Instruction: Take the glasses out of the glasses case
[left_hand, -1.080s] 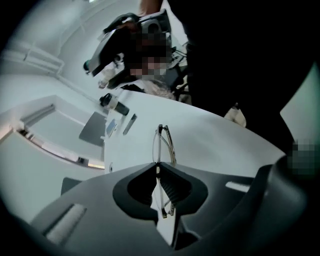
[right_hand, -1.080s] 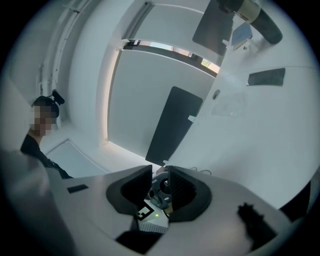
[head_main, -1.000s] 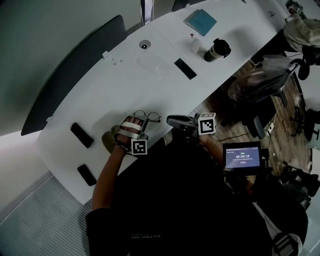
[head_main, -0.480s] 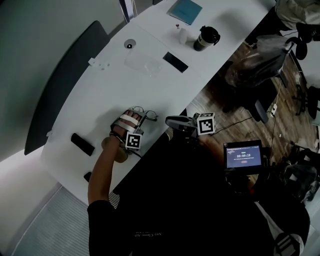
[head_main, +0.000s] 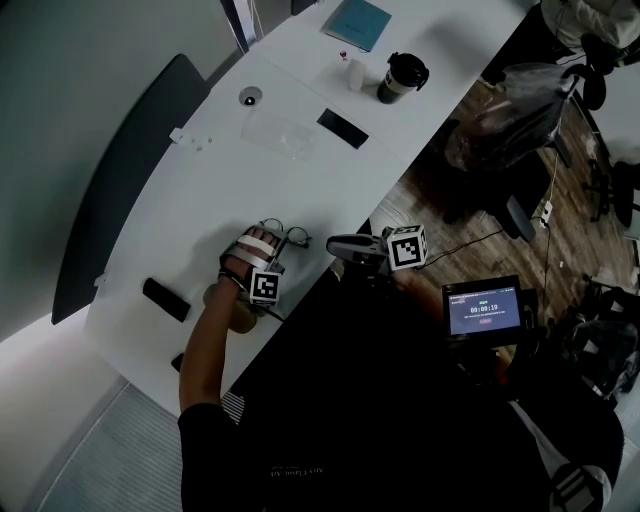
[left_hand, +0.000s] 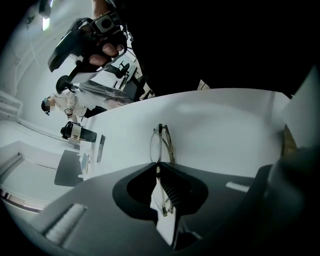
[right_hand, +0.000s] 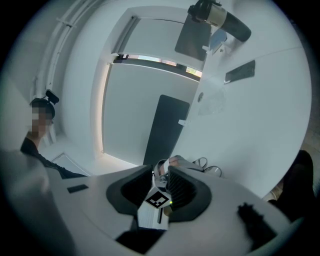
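Thin wire-framed glasses (head_main: 286, 237) (left_hand: 161, 145) hang low over the white table (head_main: 200, 200), just in front of my left gripper (head_main: 273, 246) (left_hand: 158, 169). That gripper is shut on one thin part of the frame. Its lenses point away from me, close to the tabletop. A tan object (head_main: 240, 316) (left_hand: 287, 142), maybe the case, lies under my left forearm and is mostly hidden. My right gripper (head_main: 336, 243) (right_hand: 161, 174) hovers off the table's near edge, pointing at the left one. It is open, with nothing between its pads.
Two black phones (head_main: 165, 300) (head_main: 342, 128) lie on the table. A dark cup (head_main: 402, 72), a small bottle (head_main: 354, 72), a blue notebook (head_main: 357, 20) and a clear sheet (head_main: 280, 135) sit further off. A lit screen (head_main: 485, 310) is at my right.
My left gripper has sunk toward the tabletop with the glasses still in it and rolled a little. The right gripper has barely shifted.
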